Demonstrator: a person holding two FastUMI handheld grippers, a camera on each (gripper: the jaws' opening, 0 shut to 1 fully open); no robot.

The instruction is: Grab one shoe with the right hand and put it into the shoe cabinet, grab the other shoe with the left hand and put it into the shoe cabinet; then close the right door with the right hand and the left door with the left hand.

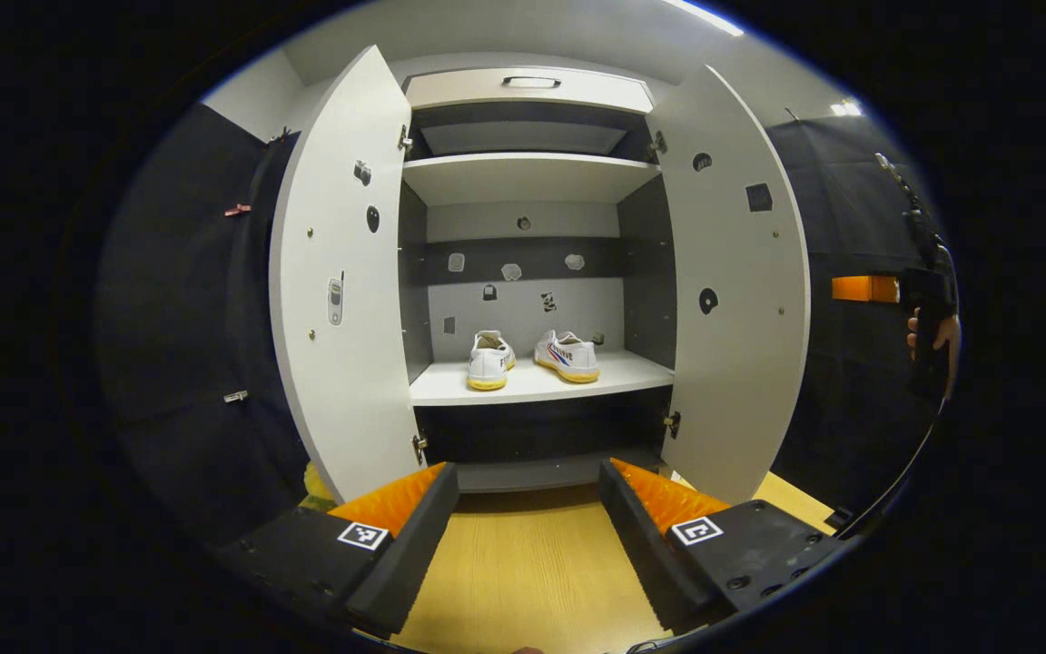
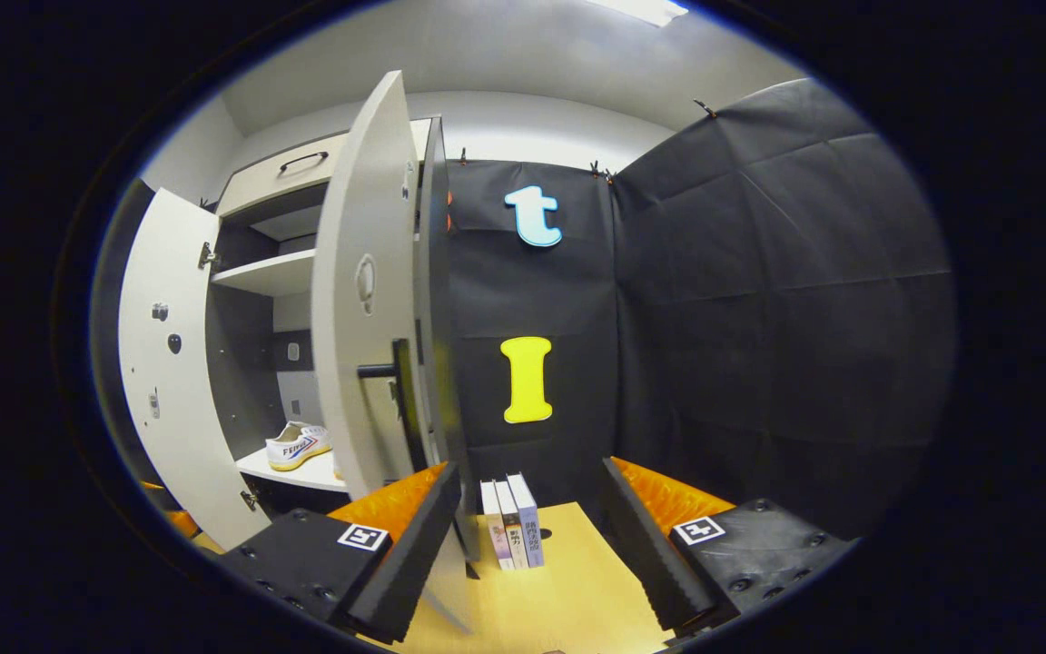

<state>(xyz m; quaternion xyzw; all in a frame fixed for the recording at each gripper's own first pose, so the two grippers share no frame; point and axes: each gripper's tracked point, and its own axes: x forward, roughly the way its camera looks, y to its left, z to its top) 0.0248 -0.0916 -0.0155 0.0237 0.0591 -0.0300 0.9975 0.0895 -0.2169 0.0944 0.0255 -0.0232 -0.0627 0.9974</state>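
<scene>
In the left gripper view I see my left gripper at six o'clock, its jaws apart and holding nothing, over the yellow wooden floor. Dead ahead stands the shoe cabinet with the left door and the right door both swung open. The two shoes sit side by side on the lower shelf, the left shoe just beside the right shoe. At three o'clock a hand holds the other gripper, whose jaws I cannot make out. In the right gripper view my right gripper has its jaws apart and empty; the right door stands edge-on at ten o'clock, its handle near, and one shoe shows at eight o'clock. Some books stand upright between the jaws, farther off.
</scene>
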